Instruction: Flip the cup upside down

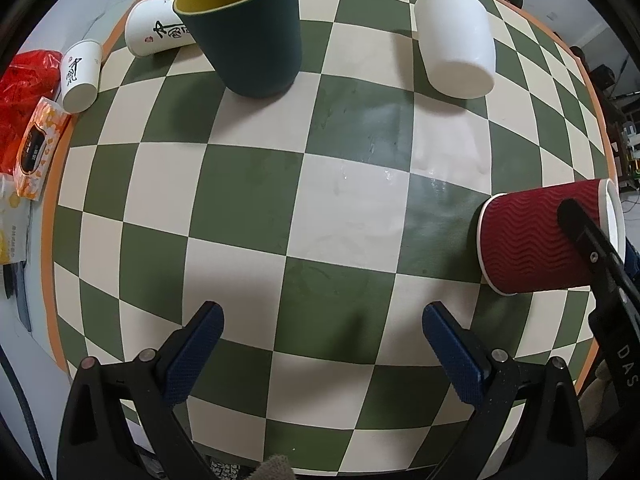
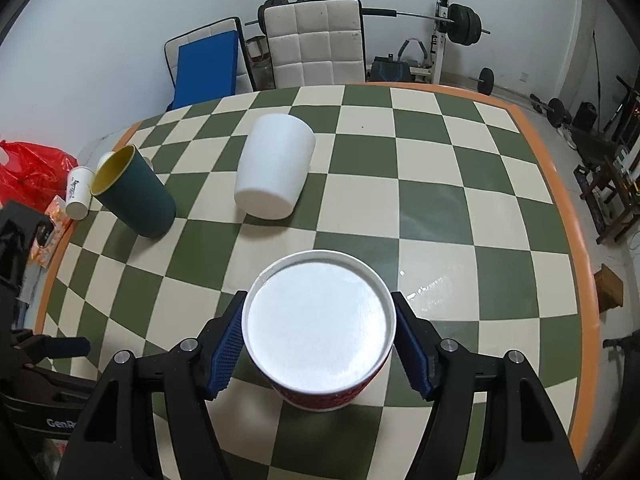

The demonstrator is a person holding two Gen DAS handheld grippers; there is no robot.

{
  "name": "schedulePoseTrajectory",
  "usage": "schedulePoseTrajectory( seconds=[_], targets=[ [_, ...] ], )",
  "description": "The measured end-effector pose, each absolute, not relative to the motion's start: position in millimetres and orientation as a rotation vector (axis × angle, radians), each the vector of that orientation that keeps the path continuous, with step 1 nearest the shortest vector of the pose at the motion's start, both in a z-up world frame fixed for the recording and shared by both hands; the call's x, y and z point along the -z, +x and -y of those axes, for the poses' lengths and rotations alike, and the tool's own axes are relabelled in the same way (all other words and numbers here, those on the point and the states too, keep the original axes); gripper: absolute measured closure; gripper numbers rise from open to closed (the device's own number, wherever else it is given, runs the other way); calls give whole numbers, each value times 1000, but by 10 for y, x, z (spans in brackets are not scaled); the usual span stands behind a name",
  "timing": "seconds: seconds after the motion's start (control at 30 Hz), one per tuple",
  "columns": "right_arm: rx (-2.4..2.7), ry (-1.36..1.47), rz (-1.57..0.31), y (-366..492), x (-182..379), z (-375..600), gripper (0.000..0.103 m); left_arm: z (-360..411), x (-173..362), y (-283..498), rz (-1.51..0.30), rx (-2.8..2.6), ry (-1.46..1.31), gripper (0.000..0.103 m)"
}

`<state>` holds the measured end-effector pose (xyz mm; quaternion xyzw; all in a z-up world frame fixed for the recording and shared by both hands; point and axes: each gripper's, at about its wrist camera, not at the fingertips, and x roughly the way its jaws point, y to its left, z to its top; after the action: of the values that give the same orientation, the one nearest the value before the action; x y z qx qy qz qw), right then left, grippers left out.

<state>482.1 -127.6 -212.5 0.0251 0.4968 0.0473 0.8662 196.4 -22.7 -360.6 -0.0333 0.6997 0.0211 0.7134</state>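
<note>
A red ribbed paper cup [image 2: 318, 332] sits between my right gripper's [image 2: 319, 340] blue pads, which press on its sides; its white flat base faces the camera. In the left wrist view the same cup [image 1: 536, 240] lies sideways, held above the checkered table [image 1: 320, 208], with a right finger [image 1: 588, 236] across it. My left gripper [image 1: 322, 352] is open and empty over the table's near part.
A dark green cup with yellow inside [image 2: 134, 192] stands upright at the left. A white cup [image 2: 274, 166] stands upside down in the middle. Two printed paper cups [image 1: 160, 26] lie by the left edge, beside a tissue pack [image 1: 36, 148] and red bag [image 2: 28, 172].
</note>
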Motion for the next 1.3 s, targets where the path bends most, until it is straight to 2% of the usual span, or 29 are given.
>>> schedulePoseTrajectory(
  seconds=[0.27, 0.33, 0.4, 0.57, 0.83, 1.3],
  targets=[
    [-75, 52, -1071, 4712, 2153, 1287, 31, 238, 3483, 1947, -1527, -34, -55, 1],
    [-63, 56, -1087, 4699, 2148, 1297, 24, 247, 3418, 1938, -1511, -28, -44, 1],
    [-44, 69, -1101, 4678, 2115, 1323, 13, 252, 3358, 1932, -1499, -20, -38, 1],
    [33, 63, -1116, 4563, 1934, 1380, 9, 277, 3124, 1900, -1450, 16, -14, 1],
    [201, 55, -1097, 4094, 1367, 1509, 8, 284, 2506, 1707, -1297, 71, 40, 1],
    [280, 62, -984, 2933, -44, 1386, 8, 230, 1099, 890, -1047, 110, 82, 1]
  ],
)
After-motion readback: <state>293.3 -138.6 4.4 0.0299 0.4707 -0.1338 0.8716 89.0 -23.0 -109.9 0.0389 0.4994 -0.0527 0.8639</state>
